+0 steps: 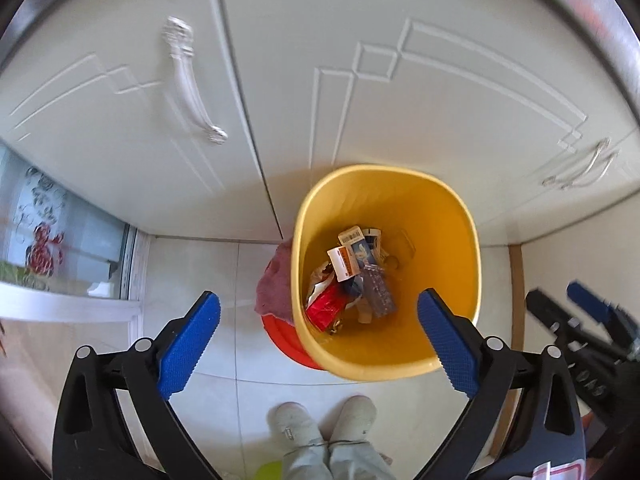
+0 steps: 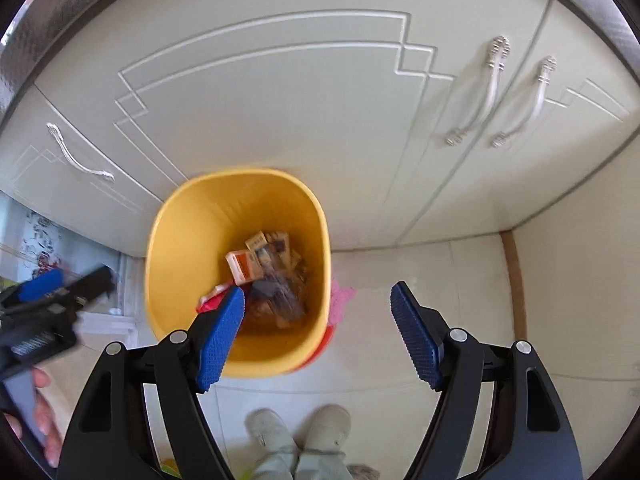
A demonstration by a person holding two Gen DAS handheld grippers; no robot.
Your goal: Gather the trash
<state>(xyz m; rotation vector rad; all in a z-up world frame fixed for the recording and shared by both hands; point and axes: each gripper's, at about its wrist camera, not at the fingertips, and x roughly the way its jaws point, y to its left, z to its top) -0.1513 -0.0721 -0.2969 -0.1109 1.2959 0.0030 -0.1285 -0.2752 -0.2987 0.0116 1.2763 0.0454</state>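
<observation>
Both the left gripper (image 1: 319,327) and the right gripper (image 2: 318,316) stand wide apart and empty above the yellow plastic trash bin (image 1: 436,216). Inside it lie small cardboard boxes (image 1: 348,258) and a red wrapper (image 1: 326,309), before white cabinet doors (image 1: 132,92).

A home kitchen is suggested. Cream cabinet doors (image 2: 280,120) with routed panel lines and ornate silver handles (image 1: 192,80) are seen behind a yellow waste bin (image 1: 452,248), which is set on pale floor tiles (image 2: 440,280). Left of the bin, a patterned glass sliding door (image 1: 52,240) is seen.
</observation>
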